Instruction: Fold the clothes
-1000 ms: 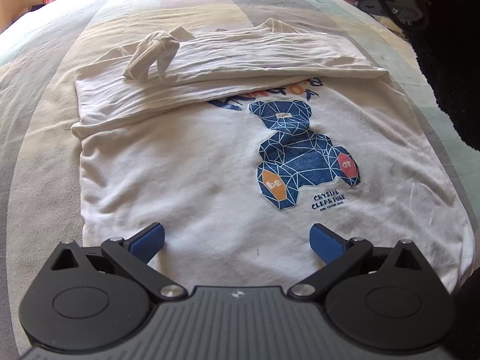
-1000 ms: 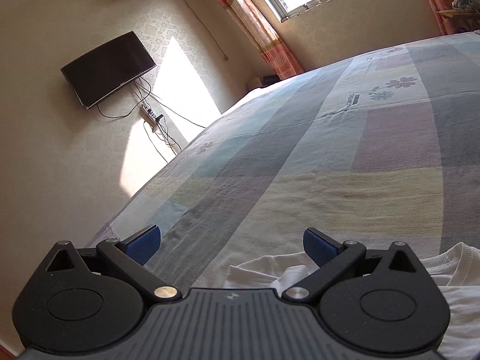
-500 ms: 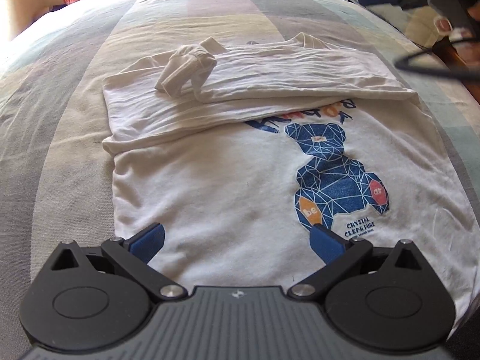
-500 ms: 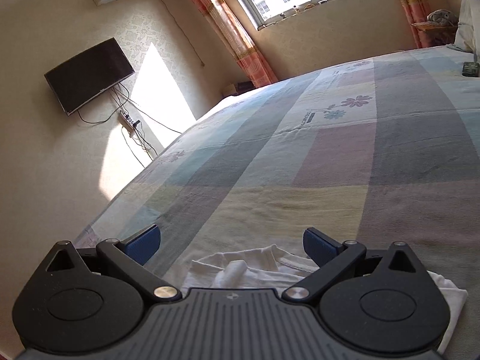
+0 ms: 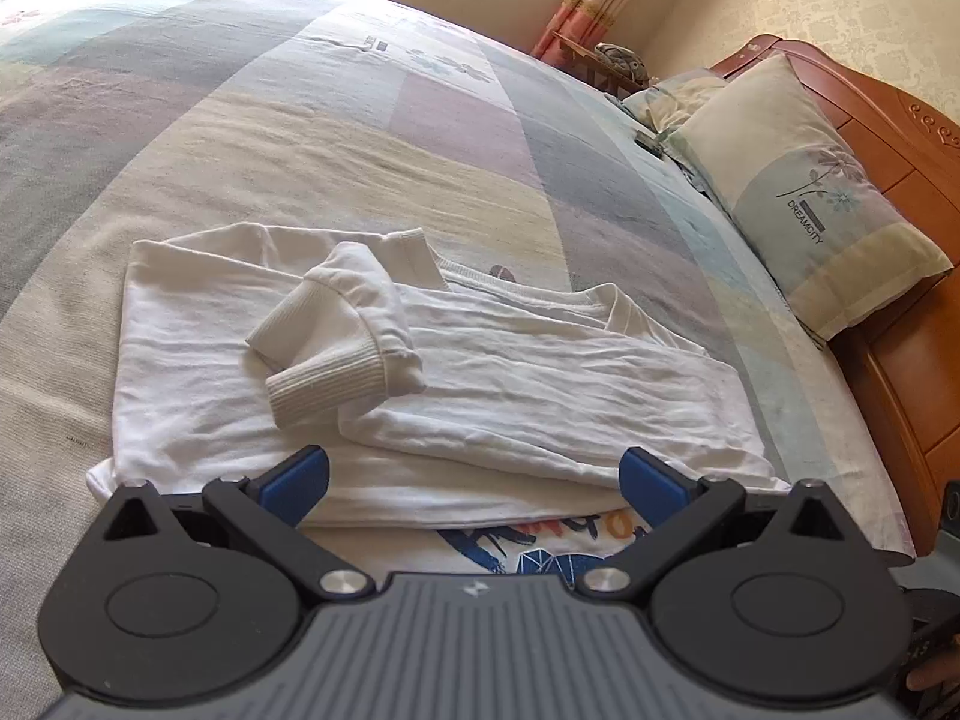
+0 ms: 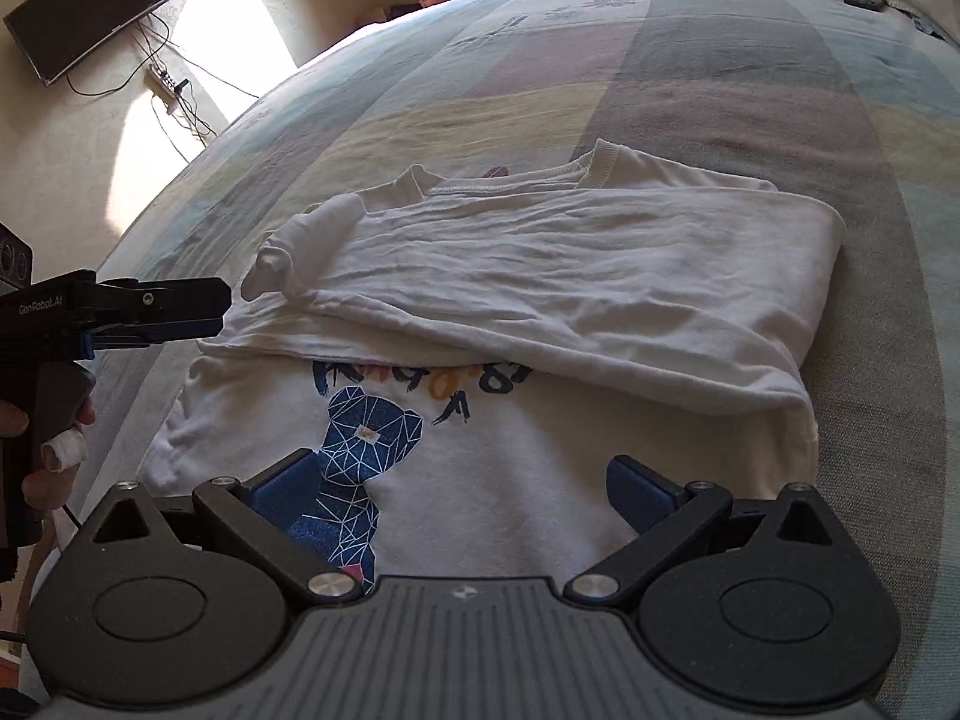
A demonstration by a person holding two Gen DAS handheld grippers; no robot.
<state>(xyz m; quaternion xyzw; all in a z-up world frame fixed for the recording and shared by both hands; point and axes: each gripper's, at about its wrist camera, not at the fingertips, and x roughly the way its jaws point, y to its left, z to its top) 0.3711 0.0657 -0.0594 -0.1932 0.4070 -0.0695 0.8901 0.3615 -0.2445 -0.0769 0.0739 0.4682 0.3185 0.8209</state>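
Left wrist view: left gripper (image 5: 474, 477) jaws spread wide, holding nothing, hovering over the white sweatshirt (image 5: 540, 384) on the bed (image 5: 300, 138). Blue pads (image 5: 297, 480) sit just above the near edge of the folded-over sleeves. Both sleeves are laid across the chest, one ribbed cuff (image 5: 327, 387) bunched up on the left side. Collar (image 5: 480, 276) at the far edge. A strip of the printed lettering shows between the fingers, near side. Pillow (image 5: 804, 192) and wooden headboard (image 5: 900, 276) far right.

Right wrist view: right gripper (image 6: 459, 489) jaws also spread wide, empty, above the lower body of the sweatshirt (image 6: 540, 480). Blue geometric bear print (image 6: 366, 438) sits just beside the left pad, lettering partly covered by the sleeve fold (image 6: 570, 282). Sweatshirt lies flat, roughly mid-bed, collar (image 6: 600, 165) away from the camera. Left gripper (image 6: 156, 309) visible at the left edge, side-on, tip just beside the bunched cuff (image 6: 282, 258); can't tell from this view whether it touches the fabric. The person's hand (image 6: 42, 456) is on its handle, one finger wrapped in white tape. Wall-mounted TV (image 6: 90, 6) and cables far left, patch of sunlight on the wall beside it.

Bedspread is a pastel patchwork pattern.
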